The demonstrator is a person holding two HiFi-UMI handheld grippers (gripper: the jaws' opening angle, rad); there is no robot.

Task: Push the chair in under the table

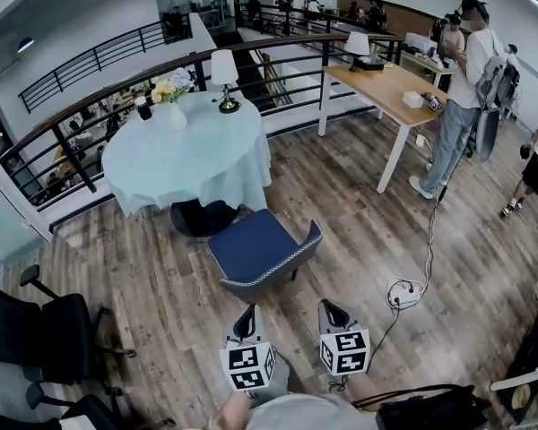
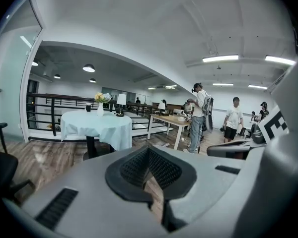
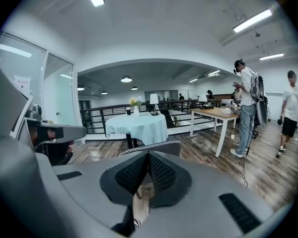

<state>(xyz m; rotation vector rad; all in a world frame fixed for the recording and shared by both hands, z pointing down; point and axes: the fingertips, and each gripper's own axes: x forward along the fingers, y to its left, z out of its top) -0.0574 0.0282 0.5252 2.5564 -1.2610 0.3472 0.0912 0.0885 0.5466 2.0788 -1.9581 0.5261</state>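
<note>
Chair [image 1: 258,249] with blue seat stands just ahead of the fingers of the left gripper [image 1: 245,313] and right gripper [image 1: 332,310], both pairs pressed together on nothing, the round desk [image 1: 184,159] beyond it.

wooden desk [image 1: 386,88], black office chair [image 1: 38,330]

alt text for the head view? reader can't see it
A blue-seated chair stands pulled out from a round table with a pale cloth. Below it the left gripper and right gripper point toward its back, both shut and empty, not touching it.
</note>
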